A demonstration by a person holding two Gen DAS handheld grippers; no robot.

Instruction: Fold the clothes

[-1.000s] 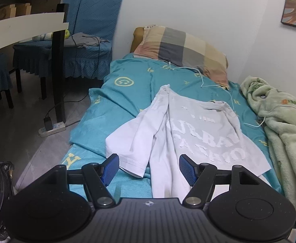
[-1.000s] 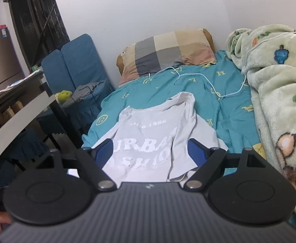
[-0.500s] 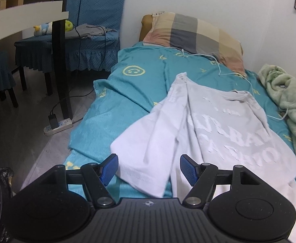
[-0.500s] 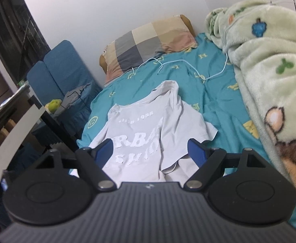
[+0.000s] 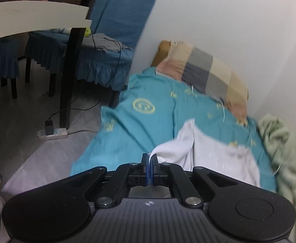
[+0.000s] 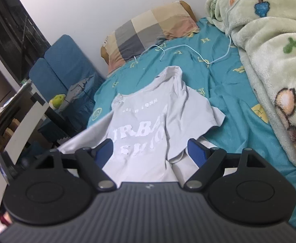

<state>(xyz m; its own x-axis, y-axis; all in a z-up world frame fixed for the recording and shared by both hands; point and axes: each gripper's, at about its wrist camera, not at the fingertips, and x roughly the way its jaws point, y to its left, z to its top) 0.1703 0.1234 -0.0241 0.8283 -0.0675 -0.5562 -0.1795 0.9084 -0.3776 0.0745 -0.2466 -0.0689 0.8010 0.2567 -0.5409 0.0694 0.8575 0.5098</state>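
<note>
Jaws of the left gripper (image 5: 150, 160) are pressed together on a white sleeve edge of the T-shirt (image 6: 148, 119), which a second ago lay loose between them while they were wide apart. Jaws of the right gripper (image 6: 151, 148) stand wide apart above the shirt's printed front and hold nothing, as before. Both grippers point downward at the shirt, spread on the teal bedsheet (image 6: 225, 81) between a checked pillow (image 6: 148, 30) and a green blanket (image 6: 273, 56).

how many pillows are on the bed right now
1. The checked pillow lies at the head of the bed against the wall; others could be hidden under the green blanket.
</note>
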